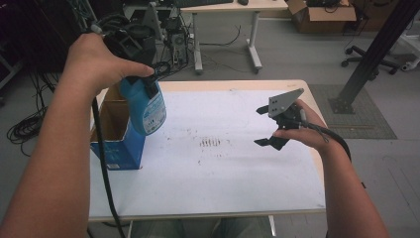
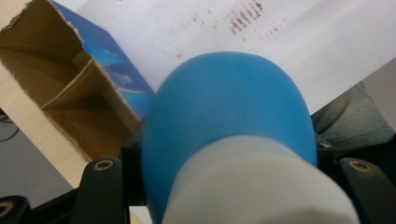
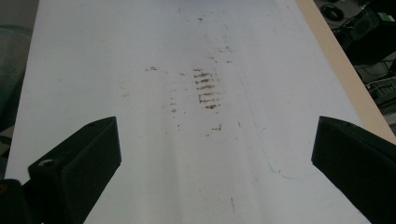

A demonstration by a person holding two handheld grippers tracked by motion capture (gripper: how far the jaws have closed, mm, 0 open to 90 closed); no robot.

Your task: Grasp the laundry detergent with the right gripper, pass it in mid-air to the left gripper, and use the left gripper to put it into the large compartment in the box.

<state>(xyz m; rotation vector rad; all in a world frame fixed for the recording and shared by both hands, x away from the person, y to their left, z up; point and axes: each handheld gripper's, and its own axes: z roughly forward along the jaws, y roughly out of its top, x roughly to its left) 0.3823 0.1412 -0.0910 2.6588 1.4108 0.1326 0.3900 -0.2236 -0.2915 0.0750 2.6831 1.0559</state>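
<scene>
A blue plastic bottle (image 1: 149, 106) with a pale label hangs upside-down and tilted over the right edge of an open cardboard box (image 1: 117, 152) with blue sides. My left gripper (image 1: 143, 81) is shut on the bottle near its neck. In the left gripper view the bottle's rounded blue body (image 2: 229, 112) bulges between the two jaws of the left gripper (image 2: 232, 182), with the box's brown divided inside (image 2: 60, 88) to the left. My right gripper (image 1: 262, 126) hovers open over the right side of the white table (image 1: 223, 173), nothing between the jaws of the right gripper (image 3: 217, 149).
Brown smudges (image 1: 210, 143) mark the table's middle, also the smudges (image 3: 205, 88) under the right gripper. The box stands at the table's left edge. Behind the table are a desk (image 1: 228, 7), a black post (image 1: 374, 54), an office chair (image 1: 369, 62) and floor cables (image 1: 25, 126).
</scene>
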